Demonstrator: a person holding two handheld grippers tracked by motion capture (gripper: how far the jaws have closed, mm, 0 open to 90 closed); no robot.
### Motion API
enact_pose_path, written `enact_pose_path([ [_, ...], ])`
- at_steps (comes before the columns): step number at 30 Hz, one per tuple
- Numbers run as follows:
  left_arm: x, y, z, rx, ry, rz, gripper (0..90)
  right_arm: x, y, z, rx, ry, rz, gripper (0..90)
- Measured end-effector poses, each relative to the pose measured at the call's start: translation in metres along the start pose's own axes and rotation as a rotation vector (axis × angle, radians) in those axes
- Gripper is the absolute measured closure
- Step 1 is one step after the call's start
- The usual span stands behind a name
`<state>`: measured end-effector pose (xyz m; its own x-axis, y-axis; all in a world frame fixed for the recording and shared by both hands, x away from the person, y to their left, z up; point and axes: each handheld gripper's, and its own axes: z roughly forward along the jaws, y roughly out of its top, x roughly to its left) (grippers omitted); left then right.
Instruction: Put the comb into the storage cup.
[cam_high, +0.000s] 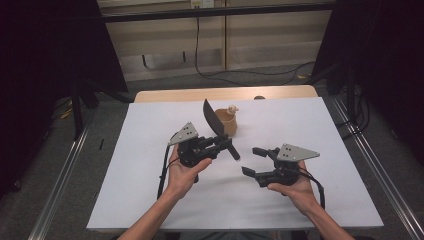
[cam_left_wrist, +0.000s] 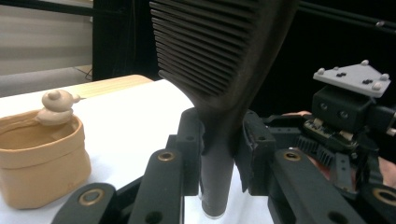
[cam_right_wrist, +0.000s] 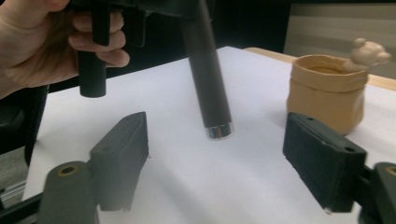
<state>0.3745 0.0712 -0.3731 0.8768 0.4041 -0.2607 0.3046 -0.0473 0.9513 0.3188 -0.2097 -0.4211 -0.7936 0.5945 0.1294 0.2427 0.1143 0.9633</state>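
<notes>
Comb (cam_high: 214, 120): black, with a wide ribbed head and a round handle that ends in a silver cap; held above the white table sheet (cam_high: 150, 200) between the two grippers, head toward the far edge.
Comb position, high view: the head rises up and away from the left gripper (cam_high: 227, 144); it overlaps the tan pot (cam_high: 229, 123) in the picture, and contact between the two cannot be judged.
Comb detail, left gripper view: the ribbed head (cam_left_wrist: 210, 42) stands upright and close to the camera; the handle (cam_left_wrist: 217, 182) passes straight down between the jaws.
Comb detail, right gripper view: the handle (cam_right_wrist: 210, 88) hangs tilted, with the silver cap (cam_right_wrist: 218, 130) clear of the sheet.
Left gripper: jaws closed on the comb handle, one pad on each side of it.
Right gripper (cam_high: 252, 160): jaws spread wide and holding nothing; the handle end is beyond them, not between the pads.
Right gripper, left gripper view: seen farther off, with its grey plate (cam_left_wrist: 355, 77) on top.
Left hand (cam_right_wrist: 42, 46): seen up close in the right gripper view, wrapped around the grip.
Tan pot: soft, sack-like shape with a small figure (cam_left_wrist: 55, 106) perched on its rim; stands on the sheet toward the far edge.
</notes>
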Motion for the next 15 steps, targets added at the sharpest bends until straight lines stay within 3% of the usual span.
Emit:
enact_pose_path([
  [15,0.009,0.007,-0.01,0.013,0.055,0.038,73.1,-0.003,0.005,-0.014,-0.044,-0.12,0.032,3.0],
])
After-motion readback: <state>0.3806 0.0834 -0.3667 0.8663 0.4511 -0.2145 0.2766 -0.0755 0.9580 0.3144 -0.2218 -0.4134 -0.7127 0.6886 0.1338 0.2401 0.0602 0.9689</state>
